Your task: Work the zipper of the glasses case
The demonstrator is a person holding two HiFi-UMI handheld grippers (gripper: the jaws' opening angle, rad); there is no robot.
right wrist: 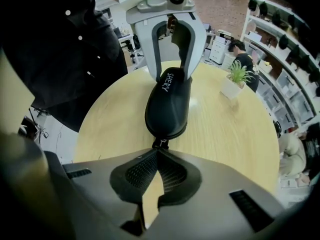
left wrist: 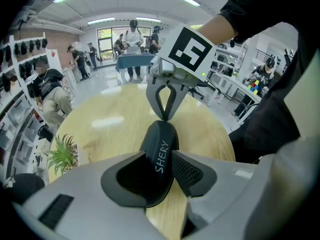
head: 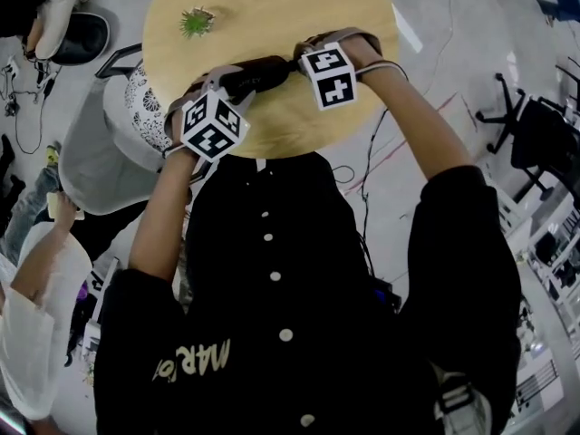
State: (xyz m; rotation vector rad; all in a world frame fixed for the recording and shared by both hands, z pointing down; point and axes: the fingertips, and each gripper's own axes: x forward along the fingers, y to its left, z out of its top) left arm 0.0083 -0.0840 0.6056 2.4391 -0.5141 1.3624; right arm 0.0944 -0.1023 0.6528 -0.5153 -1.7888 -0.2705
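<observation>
Jaws pinching zipper pull (right wrist: 160, 143), hidden overhead

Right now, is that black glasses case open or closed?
Closed, by the look: the glasses case shows no gap between its halves. The right tongs pinch its zipper pull; how far the zip runs I cannot tell.
</observation>
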